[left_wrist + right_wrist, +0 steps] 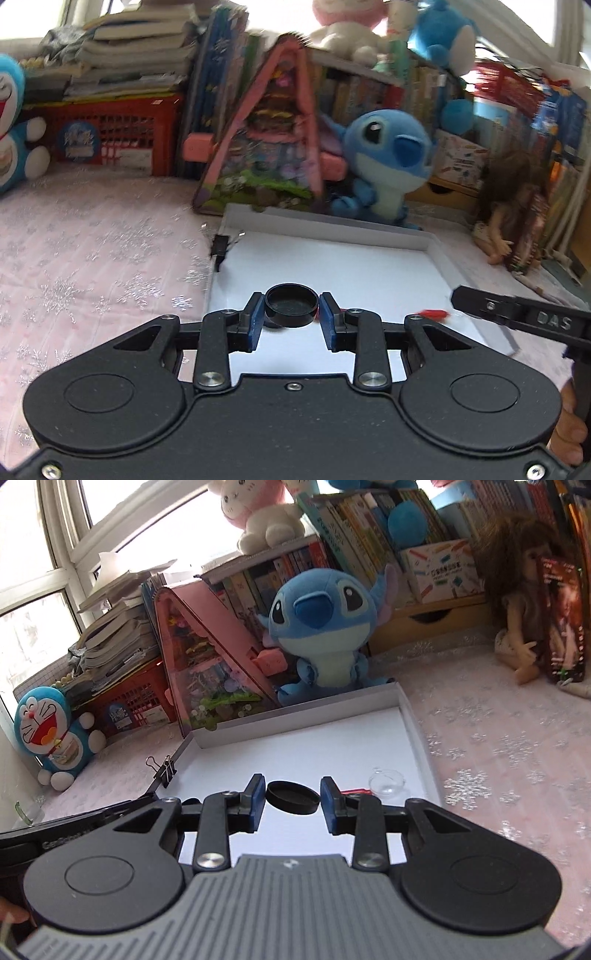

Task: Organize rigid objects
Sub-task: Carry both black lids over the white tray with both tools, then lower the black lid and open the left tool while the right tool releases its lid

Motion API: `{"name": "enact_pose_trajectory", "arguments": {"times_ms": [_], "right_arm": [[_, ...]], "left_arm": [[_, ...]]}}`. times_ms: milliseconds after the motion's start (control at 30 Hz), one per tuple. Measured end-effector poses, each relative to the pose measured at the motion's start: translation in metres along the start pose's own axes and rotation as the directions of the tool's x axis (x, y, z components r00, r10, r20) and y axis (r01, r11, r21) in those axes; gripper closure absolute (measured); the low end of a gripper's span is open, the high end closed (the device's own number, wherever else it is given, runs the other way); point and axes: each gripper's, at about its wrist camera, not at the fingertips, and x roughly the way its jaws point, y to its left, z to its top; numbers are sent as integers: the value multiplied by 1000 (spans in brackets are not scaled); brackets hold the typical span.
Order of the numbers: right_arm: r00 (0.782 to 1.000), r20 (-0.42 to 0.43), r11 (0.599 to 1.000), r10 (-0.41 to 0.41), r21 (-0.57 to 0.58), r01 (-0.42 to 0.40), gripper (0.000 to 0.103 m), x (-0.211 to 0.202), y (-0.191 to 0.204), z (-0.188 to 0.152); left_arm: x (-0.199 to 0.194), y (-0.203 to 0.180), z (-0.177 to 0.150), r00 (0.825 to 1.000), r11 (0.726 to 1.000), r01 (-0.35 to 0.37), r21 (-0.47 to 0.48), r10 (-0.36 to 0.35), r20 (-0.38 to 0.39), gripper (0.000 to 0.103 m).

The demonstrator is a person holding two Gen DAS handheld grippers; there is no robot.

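A shallow white box lid [369, 236] [417, 731] lies on the pink bed cover. My left gripper [291, 308] is shut on a round black cap [291, 304], open side up, above the tray. My right gripper [293, 794] is open; a round black cap [293, 796] lies flat side up on the tray between its blue fingers [258, 794], not squeezed. A small clear dome [386, 781] and a red piece [354, 791] [434, 313] lie in the tray. A black binder clip [221, 246] [165, 770] grips the tray's left rim.
A Stitch plush [384, 155] [325, 620], a pink triangular toy house [269, 136] [207, 653], a doll [513, 214] [524, 590], a red crate [110, 136], a Doraemon plush [51, 734] and books stand behind the tray. The right gripper's body [524, 314] reaches in at right.
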Motion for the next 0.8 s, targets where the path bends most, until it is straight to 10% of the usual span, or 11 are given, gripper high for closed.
{"name": "enact_pose_trajectory", "arguments": {"times_ms": [800], "right_arm": [[997, -57, 999, -44, -30, 42, 65, 56, 9, -1]], "left_arm": [[42, -1, 1, 999, 999, -26, 47, 27, -28, 73]]}}
